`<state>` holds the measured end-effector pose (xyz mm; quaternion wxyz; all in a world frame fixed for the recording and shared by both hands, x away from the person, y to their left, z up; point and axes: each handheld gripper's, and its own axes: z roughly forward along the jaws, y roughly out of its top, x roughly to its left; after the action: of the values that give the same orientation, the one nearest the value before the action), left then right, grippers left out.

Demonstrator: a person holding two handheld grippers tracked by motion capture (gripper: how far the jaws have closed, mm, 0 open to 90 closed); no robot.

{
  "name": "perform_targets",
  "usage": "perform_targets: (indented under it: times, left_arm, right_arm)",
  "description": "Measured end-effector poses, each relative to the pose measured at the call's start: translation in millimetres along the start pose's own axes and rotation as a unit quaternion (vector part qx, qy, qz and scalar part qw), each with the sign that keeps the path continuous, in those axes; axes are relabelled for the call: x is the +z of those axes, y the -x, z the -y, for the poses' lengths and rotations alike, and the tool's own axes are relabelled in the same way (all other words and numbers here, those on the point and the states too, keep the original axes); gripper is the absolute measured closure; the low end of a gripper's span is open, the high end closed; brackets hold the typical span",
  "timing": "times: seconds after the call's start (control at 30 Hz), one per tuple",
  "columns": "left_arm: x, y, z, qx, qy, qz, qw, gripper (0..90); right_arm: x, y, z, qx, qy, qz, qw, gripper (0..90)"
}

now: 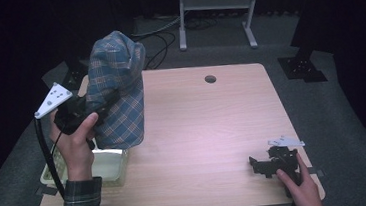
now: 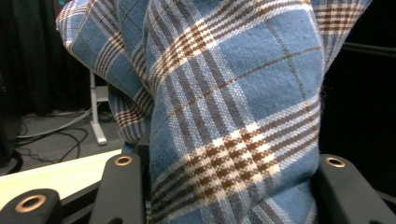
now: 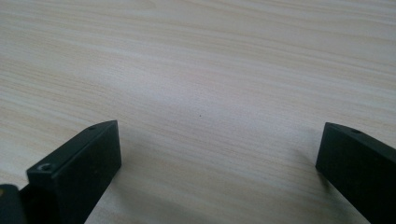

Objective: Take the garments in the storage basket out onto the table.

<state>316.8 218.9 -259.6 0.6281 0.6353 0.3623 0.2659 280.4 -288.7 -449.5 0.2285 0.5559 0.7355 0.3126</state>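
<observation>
Fingers of the left gripper clamp the plaid cloth, lifted above the tub at the worktop's left edge; laying it down remains, and the right gripper rests wide open.

One plaid cloth; one pale tray, possibly a tub; two grippers: left, right; one surface.

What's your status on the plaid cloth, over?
Left gripper shut on plaid cloth, lifted above tray. Right gripper open on table. Nothing in the way.
</observation>
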Motion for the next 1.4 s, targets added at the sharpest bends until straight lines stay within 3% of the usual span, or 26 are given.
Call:
perform_targets:
  times: [0.53, 1.4]
  left_arm:
    - [29.5, 42.5, -1.6, 0.006, 0.004, 0.032, 0.9995, 48.8]
    - [73.8, 85.4, 24.7, -0.011, 0.014, 0.084, 0.9963, 48.8]
  right_arm:
    - [0.0, 0.0, 0.0, 0.0, 0.0, 0.0, 1.0, 0.0]
    - [0.0, 0.1, 0.0, 0.0, 0.0, 0.0, 1.0, 0.0]
